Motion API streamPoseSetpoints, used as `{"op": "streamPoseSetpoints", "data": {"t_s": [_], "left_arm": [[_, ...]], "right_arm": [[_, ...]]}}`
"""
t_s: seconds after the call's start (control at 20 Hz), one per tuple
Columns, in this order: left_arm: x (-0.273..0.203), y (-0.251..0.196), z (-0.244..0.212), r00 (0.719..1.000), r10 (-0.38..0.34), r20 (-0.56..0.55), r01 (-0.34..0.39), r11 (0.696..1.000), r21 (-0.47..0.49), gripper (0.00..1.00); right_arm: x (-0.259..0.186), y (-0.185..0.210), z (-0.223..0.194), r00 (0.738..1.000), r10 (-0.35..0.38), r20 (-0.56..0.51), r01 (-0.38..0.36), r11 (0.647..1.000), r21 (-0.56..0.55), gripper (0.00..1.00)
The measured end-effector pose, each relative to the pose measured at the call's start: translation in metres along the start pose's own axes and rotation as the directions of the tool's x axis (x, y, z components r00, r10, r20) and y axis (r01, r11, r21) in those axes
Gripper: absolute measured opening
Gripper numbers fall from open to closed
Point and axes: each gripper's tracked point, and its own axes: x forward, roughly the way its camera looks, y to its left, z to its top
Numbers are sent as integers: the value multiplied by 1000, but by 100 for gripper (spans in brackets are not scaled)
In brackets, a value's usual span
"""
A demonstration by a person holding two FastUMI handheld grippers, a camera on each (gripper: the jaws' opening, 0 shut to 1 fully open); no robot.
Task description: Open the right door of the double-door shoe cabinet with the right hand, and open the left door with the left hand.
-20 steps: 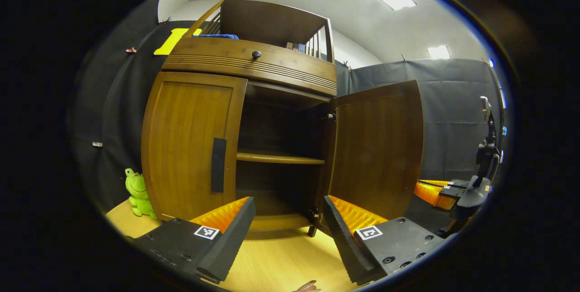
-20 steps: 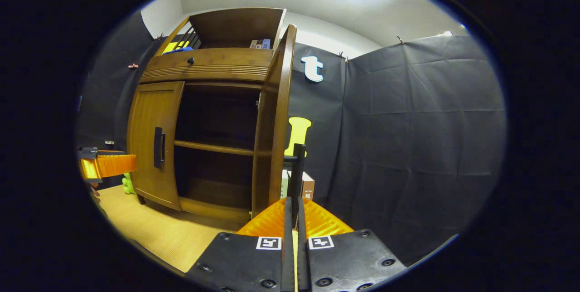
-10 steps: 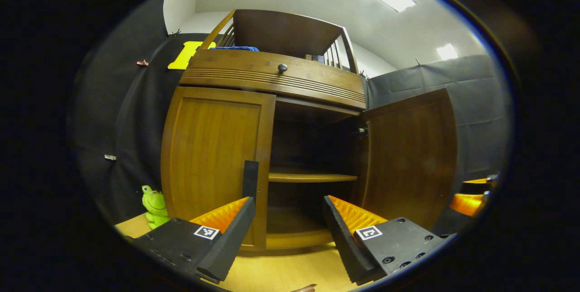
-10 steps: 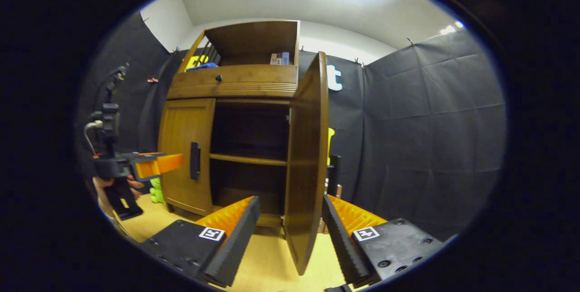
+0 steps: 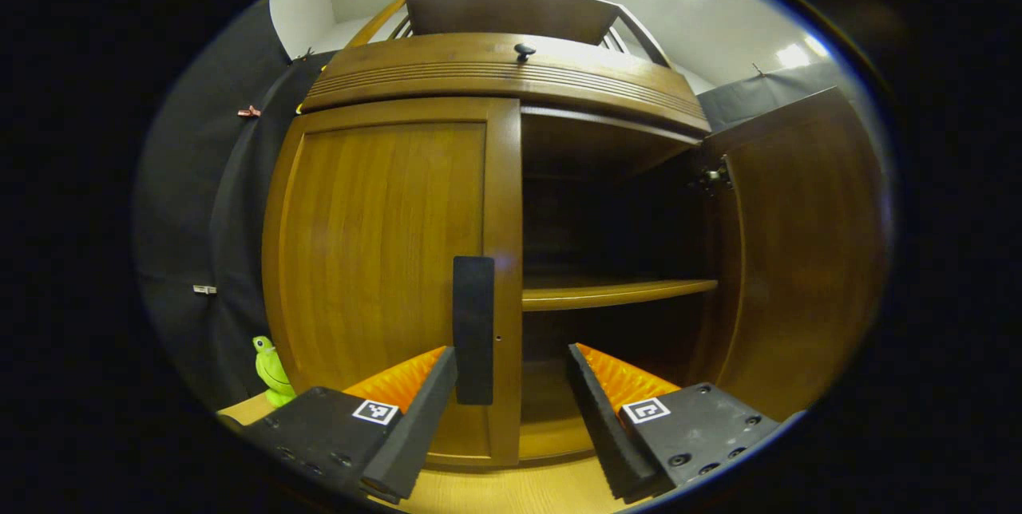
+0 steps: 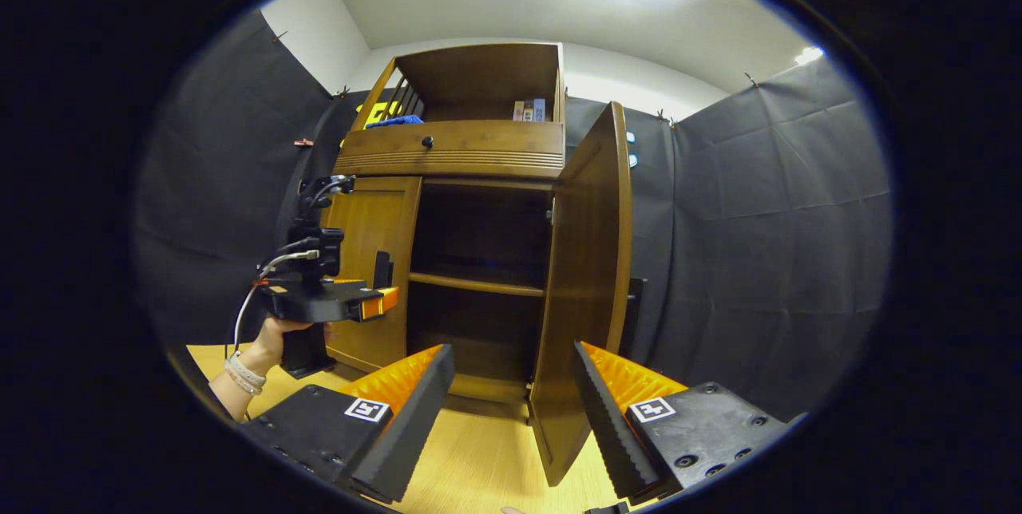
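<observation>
The brown wooden shoe cabinet (image 5: 511,75) looms close in the left gripper view. Its left door (image 5: 383,258) is closed, and that door's black vertical handle (image 5: 473,330) stands between the fingers of my open left gripper (image 5: 511,360), close to the left finger. The right door (image 5: 798,258) is swung open, showing a shelf (image 5: 615,290). In the right gripper view my right gripper (image 6: 511,358) is open and holds nothing, a short way back from the open right door (image 6: 587,290). There a hand holds the left gripper (image 6: 382,302) at the left door's handle (image 6: 383,268).
A green frog toy (image 5: 271,370) sits on the light wooden floor (image 6: 479,450) left of the cabinet. A drawer with a dark knob (image 5: 524,49) runs above the doors. Black cloth walls (image 6: 758,258) stand behind and to the right of the cabinet.
The left gripper has moved in close to the left door, so its handle now lies between the fingers. The right gripper opened off the right door's handle and drew back.
</observation>
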Motion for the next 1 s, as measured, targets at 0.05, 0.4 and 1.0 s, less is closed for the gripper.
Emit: {"op": "streamPoseSetpoints", "data": {"t_s": [0.05, 0.4, 1.0], "left_arm": [[6, 4, 2, 1000, 7, 11, -6, 1000, -19, 84], [32, 24, 7, 1000, 21, 9, -21, 998, -58, 65], [42, 21, 1, 999, 16, -38, -16, 1000, -12, 31]], "right_arm": [[0, -2, -2, 1000, -2, -3, 2, 1000, -3, 93], [5, -10, -8, 1000, -29, 8, 29, 1000, -7, 92], [15, -14, -25, 998, -33, -48, 34, 999, 12, 93]]}}
